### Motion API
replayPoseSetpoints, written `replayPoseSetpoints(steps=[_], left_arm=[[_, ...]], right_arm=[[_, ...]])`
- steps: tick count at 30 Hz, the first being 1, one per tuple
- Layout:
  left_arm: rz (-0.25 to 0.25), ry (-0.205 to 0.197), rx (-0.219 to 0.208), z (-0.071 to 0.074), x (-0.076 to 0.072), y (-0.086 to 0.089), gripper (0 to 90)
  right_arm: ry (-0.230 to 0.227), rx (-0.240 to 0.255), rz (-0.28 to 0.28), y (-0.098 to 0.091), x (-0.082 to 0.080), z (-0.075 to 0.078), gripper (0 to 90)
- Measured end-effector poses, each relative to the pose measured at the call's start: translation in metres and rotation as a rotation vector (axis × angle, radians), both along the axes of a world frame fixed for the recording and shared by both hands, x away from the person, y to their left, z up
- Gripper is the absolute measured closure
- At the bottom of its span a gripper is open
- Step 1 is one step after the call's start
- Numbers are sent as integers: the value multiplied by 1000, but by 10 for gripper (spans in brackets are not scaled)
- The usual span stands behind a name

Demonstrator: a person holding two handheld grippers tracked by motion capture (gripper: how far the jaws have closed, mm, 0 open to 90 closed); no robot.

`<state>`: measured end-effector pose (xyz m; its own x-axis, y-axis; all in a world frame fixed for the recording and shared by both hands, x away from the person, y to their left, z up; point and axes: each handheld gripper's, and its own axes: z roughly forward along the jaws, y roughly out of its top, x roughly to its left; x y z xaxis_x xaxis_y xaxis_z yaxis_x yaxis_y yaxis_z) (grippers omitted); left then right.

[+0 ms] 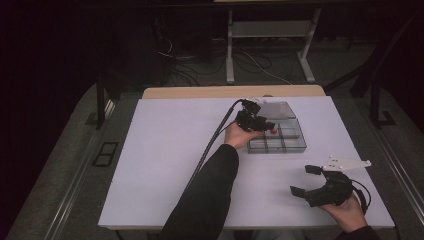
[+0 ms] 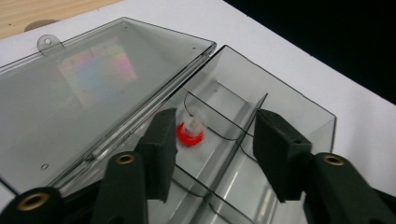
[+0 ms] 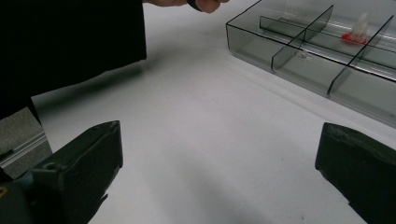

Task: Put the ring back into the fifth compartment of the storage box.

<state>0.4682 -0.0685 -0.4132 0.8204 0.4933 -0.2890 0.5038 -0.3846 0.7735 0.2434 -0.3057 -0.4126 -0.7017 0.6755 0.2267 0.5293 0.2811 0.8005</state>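
Observation:
A clear grey compartment box (image 1: 278, 149) lies open on the white table, its lid (image 1: 276, 109) folded flat behind it. A small clear piece with a red base (image 2: 190, 132) rests on the floor of one rear compartment; it is also the red speck (image 1: 273, 131) from above and the small red-based piece (image 3: 355, 35) far off. My left gripper (image 2: 215, 125) hovers over that compartment, its jaws apart and the piece lying free beyond them, untouched. At the table's front right, my right gripper (image 1: 304, 180) is held wide open with nothing between its jaws.
The box's thin dividers (image 2: 243, 121) stand just under the left jaws. A dark sleeve (image 3: 70, 37) crosses the table's middle. A wooden strip (image 1: 230, 92) edges the table's far side. Bare white tabletop (image 3: 210, 116) stretches in front of the right gripper (image 3: 219, 158).

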Motion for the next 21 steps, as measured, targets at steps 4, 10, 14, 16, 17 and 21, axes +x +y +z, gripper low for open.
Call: replayPoseSetpoints(steps=[4, 10, 14, 16, 17, 21], left_arm=[[-6, 30, -35, 5, -1, 8, 390], [-19, 21, -48, 14, -8, 18, 175], [-14, 30, -38, 18, -13, 23, 0], [-17, 20, -40, 20, -16, 28, 0], [-17, 6, -45, 21, -17, 31, 0], [-15, -14, -36, 27, -25, 43, 0]], right_arm=[[-1, -1, -5, 0, 0, 0, 3], [0, -2, -4, 0, 0, 0, 3], [-1, -2, -4, 0, 0, 0, 3], [0, -3, -4, 0, 0, 0, 3], [0, -3, -4, 0, 0, 0, 3], [0, -3, -4, 0, 0, 0, 3]])
